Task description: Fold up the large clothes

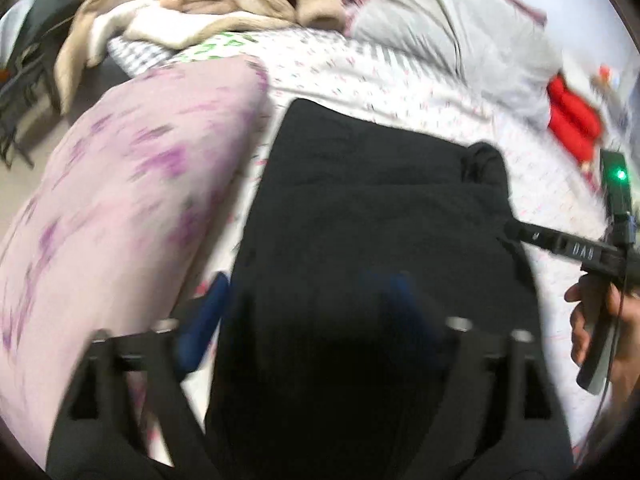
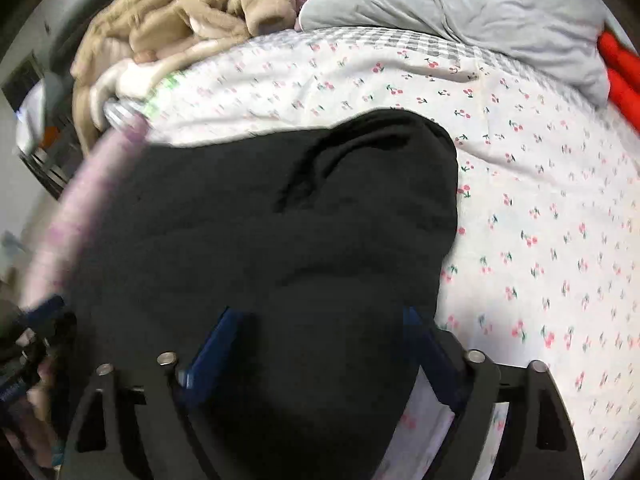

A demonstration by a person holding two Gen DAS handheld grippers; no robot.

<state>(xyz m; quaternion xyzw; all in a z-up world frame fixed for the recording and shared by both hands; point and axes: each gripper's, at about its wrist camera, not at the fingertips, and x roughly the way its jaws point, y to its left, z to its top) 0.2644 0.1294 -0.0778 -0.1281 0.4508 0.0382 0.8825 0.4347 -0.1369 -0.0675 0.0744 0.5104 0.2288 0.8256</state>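
A black garment lies folded into a thick rectangle on the cherry-print bed sheet. My left gripper hangs over its near edge, blue pads wide apart and open, the cloth lying loose between them. In the right wrist view the same black garment fills the middle. My right gripper stands open astride its near right part, and the pads do not pinch it. One finger of the right gripper reaches the garment's right edge, with a hand behind it.
A pink floral bundle lies left of the garment. A beige plush blanket is heaped at the far left. A grey pillow and a red item sit at the far right. Bare sheet spreads to the right.
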